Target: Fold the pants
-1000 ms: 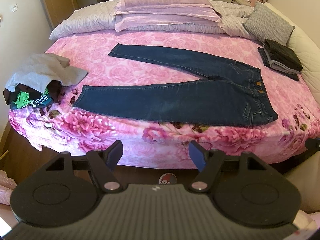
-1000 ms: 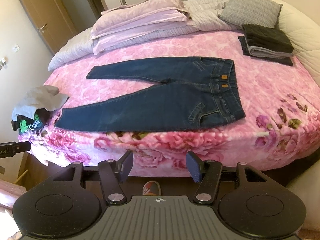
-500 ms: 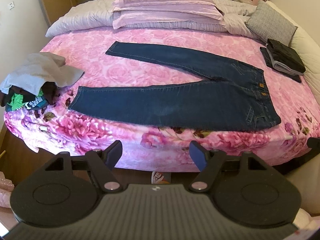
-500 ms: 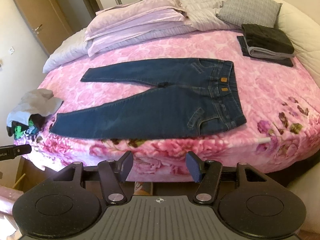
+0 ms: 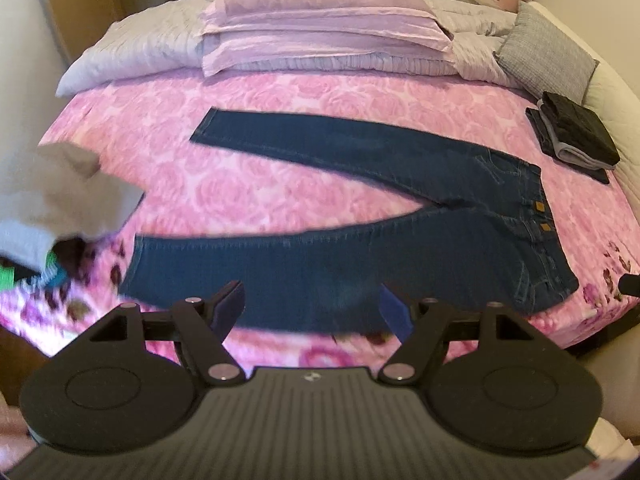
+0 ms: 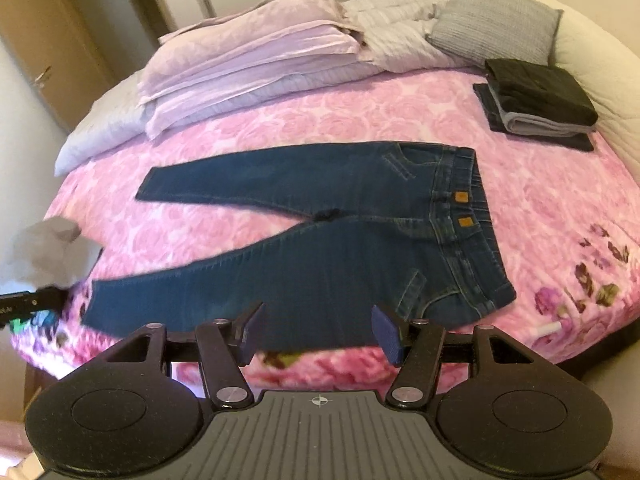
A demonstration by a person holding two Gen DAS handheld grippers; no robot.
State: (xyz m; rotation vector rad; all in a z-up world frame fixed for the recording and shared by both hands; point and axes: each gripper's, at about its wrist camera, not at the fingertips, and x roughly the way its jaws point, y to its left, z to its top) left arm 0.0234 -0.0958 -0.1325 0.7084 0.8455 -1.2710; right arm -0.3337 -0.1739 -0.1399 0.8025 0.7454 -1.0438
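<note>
Dark blue jeans (image 5: 360,216) (image 6: 340,240) lie flat on the pink floral bed cover, legs spread apart toward the left, waistband to the right. My left gripper (image 5: 312,308) hangs open over the near leg, close to the bed's front edge, with nothing between its blue pads. In the right wrist view my right gripper (image 6: 318,332) is open too, above the thigh and seat of the near leg, holding nothing. Neither gripper touches the denim.
A pile of grey and dark clothes (image 5: 52,208) sits at the bed's left edge. Folded dark garments (image 6: 536,100) are stacked at the right. Pillows (image 5: 320,28) and a grey cushion (image 6: 492,20) line the head. The bed cover (image 6: 560,208) is bare to the right of the waistband.
Both grippers have moved forward toward the bed; the jeans now fill more of each view and sit right behind the fingertips. Jaws unchanged.
</note>
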